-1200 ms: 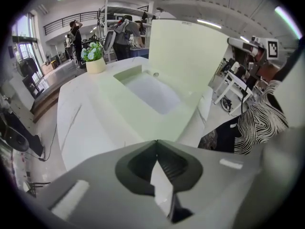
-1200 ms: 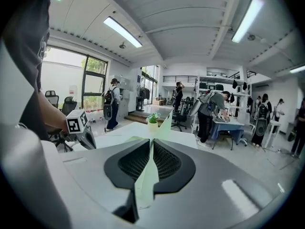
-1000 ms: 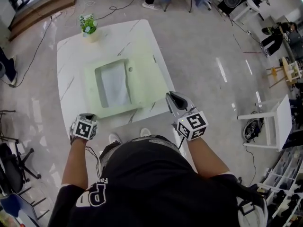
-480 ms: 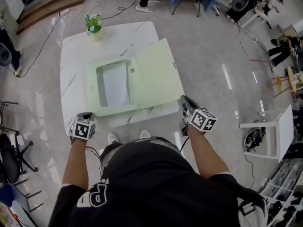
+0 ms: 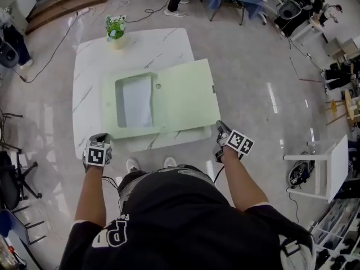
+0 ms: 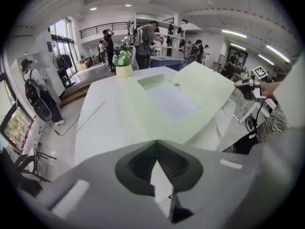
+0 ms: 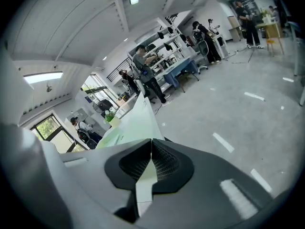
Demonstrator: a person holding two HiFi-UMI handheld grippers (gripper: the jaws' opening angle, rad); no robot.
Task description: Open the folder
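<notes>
A pale green folder [image 5: 115, 125] lies on the white marble table [image 5: 87, 83], with a white sheet [image 5: 136, 100] showing in its left half. Its cover [image 5: 185, 94] is swung out to the right and reaches past the table's right edge. My right gripper [image 5: 220, 128] is shut on the cover's near right corner; in the right gripper view the green sheet [image 7: 143, 116] runs out from between the closed jaws [image 7: 151, 140]. My left gripper [image 5: 100, 138] hovers off the table's near left corner, shut and holding nothing, its tips [image 6: 156, 141] meeting in the left gripper view.
A potted plant [image 5: 116, 28] stands at the table's far left corner. A white side table [image 5: 329, 162] is on the floor to the right, and an office chair [image 5: 12, 184] to the left. People and desks fill the room's far side.
The right gripper has moved right and down with the cover's corner. The cover has swung from over the folder to lying out past the table's right edge. The left gripper has stayed put.
</notes>
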